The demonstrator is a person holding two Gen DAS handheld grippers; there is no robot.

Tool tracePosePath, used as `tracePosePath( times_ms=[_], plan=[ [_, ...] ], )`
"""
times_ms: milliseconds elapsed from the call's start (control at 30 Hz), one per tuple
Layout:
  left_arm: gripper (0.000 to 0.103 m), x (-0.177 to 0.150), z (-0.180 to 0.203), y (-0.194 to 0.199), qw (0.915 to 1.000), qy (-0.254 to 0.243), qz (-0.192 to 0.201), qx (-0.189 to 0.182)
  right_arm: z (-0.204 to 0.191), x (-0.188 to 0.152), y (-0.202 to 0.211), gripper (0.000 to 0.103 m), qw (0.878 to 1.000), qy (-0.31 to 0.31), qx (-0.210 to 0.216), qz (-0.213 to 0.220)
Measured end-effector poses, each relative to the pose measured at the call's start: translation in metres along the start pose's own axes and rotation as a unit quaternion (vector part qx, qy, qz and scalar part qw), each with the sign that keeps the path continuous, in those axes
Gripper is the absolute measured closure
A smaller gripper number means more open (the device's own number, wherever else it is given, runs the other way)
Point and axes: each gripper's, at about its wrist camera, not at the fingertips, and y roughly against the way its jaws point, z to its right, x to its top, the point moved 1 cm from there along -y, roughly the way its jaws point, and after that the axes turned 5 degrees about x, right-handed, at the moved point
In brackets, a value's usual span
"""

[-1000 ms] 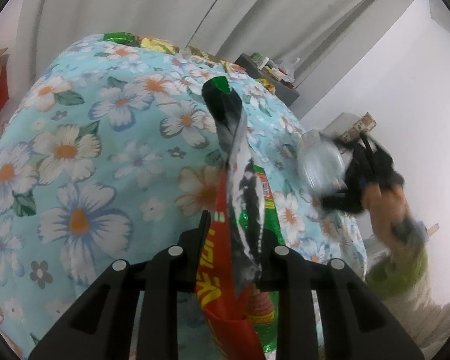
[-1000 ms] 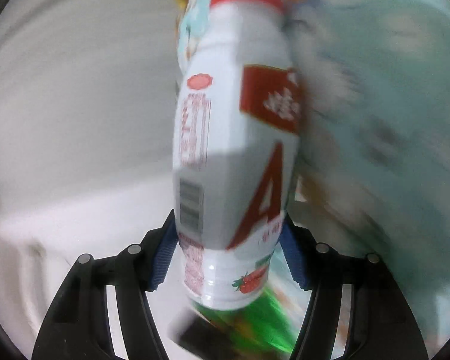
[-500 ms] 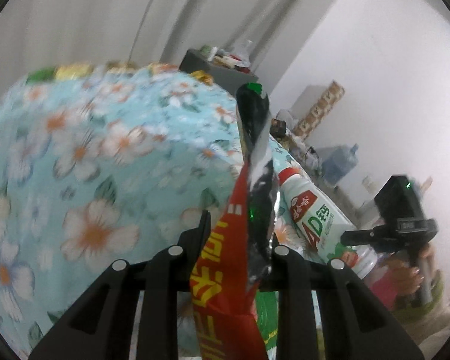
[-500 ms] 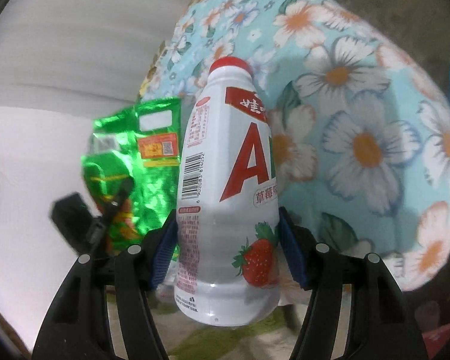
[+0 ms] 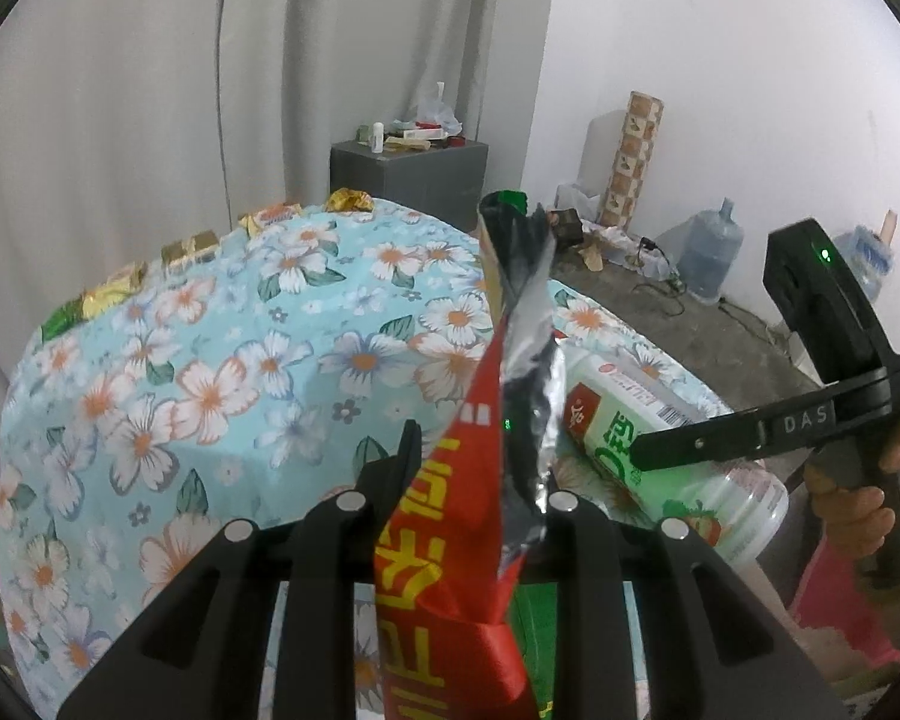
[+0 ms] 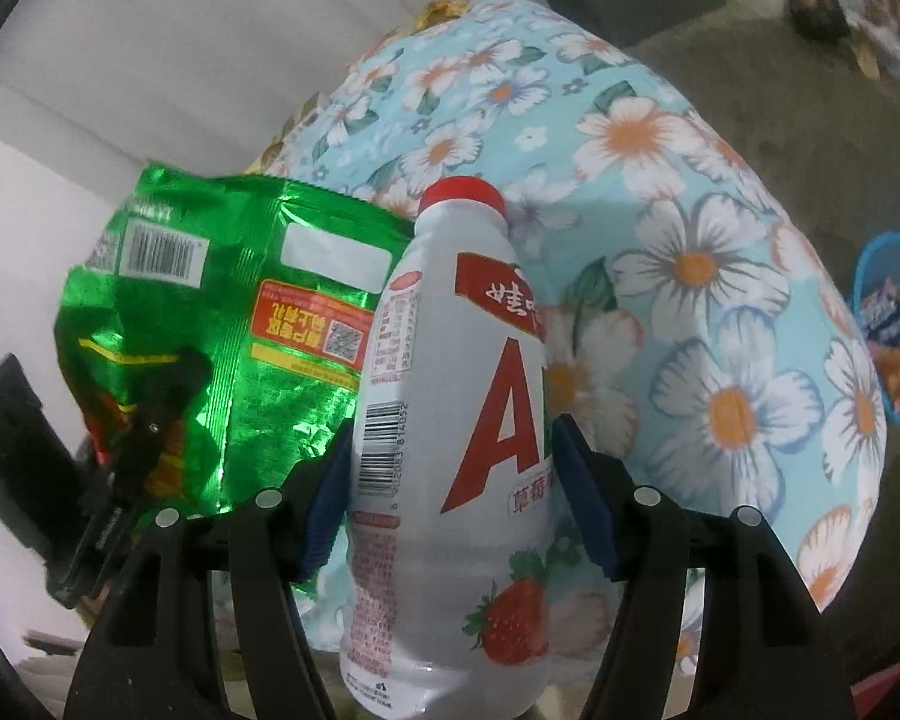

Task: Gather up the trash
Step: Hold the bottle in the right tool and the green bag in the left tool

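Observation:
My left gripper (image 5: 477,468) is shut on a crumpled snack bag (image 5: 516,348), red and green outside with silver foil inside, held upright over the flowered tablecloth (image 5: 210,360). In the right wrist view the same green bag (image 6: 240,312) hangs at the left, pinched by the dark left gripper (image 6: 150,420). My right gripper (image 6: 450,480) is shut on a white drink bottle (image 6: 450,390) with a red cap, red letters and a strawberry picture. The left wrist view shows that bottle (image 5: 660,438) lying tilted just right of the bag, one black finger (image 5: 720,441) across it and a hand behind.
A blue bin (image 6: 870,264) holding wrappers stands on the floor right of the table. Gold wrappers (image 5: 342,201) lie along the table's far edge. Beyond are a grey cabinet (image 5: 408,174), a patterned roll (image 5: 630,156) and water jugs (image 5: 711,252) by the wall.
Both grippers rolled and swung sideways, keeping their loads. The bottle has come in beside the bag in the left view, and the green bag now shows in the right view.

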Motion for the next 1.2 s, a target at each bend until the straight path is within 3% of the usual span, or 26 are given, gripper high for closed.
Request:
tracePosePath(
  times_ms=[467, 1200],
  plan=[
    [0.081, 0.001, 0.006, 0.002, 0.9999, -0.010, 0.000, 0.005, -0.005, 0.021, -0.034, 0.046, 1.000, -0.017, 0.004, 0.000],
    [0.081, 0.002, 0.010, 0.003, 0.9998, -0.016, 0.001, 0.007, 0.001, 0.011, -0.014, 0.047, 0.999, -0.020, 0.015, 0.026]
  ],
)
